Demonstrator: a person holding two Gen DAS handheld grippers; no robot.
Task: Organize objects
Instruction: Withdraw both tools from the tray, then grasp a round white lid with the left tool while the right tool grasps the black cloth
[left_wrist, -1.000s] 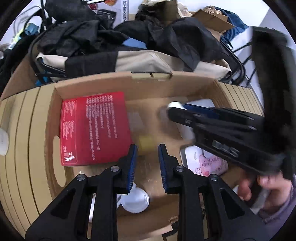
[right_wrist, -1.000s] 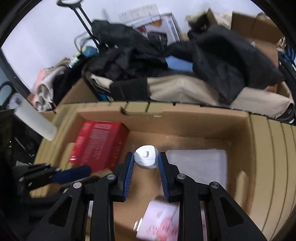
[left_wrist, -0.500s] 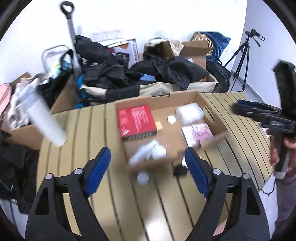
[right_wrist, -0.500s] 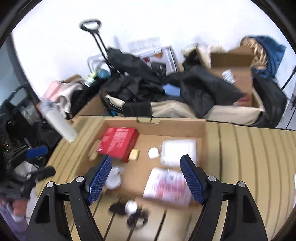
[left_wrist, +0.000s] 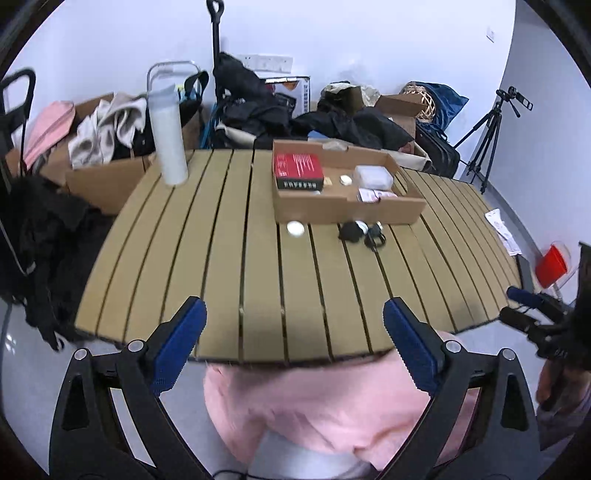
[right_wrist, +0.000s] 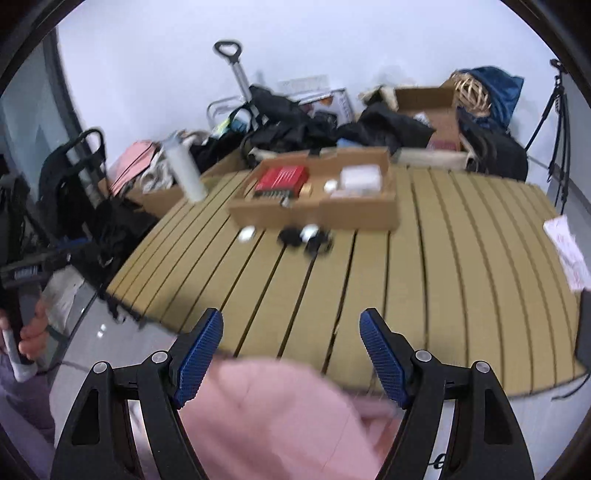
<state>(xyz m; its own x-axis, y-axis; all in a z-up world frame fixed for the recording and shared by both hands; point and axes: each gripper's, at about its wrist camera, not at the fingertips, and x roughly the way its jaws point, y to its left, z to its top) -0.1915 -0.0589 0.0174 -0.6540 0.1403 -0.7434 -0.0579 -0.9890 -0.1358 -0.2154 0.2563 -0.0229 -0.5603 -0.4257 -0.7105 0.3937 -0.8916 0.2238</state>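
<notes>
Left hand-held gripper (left_wrist: 291, 343): jaws wide apart, empty, held off the near edge of the slatted worktop (left_wrist: 229, 258). White bottle (left_wrist: 168, 136) upright at far left corner. Cardboard tray (left_wrist: 343, 210) at far centre, holding red box (left_wrist: 297, 170), small round piece and white packets. Loose on the slats just beside tray front: white cap (left_wrist: 295, 228), then black clump (left_wrist: 362, 232). Right hand-held gripper (right_wrist: 291, 354): likewise spread, empty, clear of the worktop. Judged between placements; next move likely a reach forward to a loose item, closing on it, lifting into tray
</notes>
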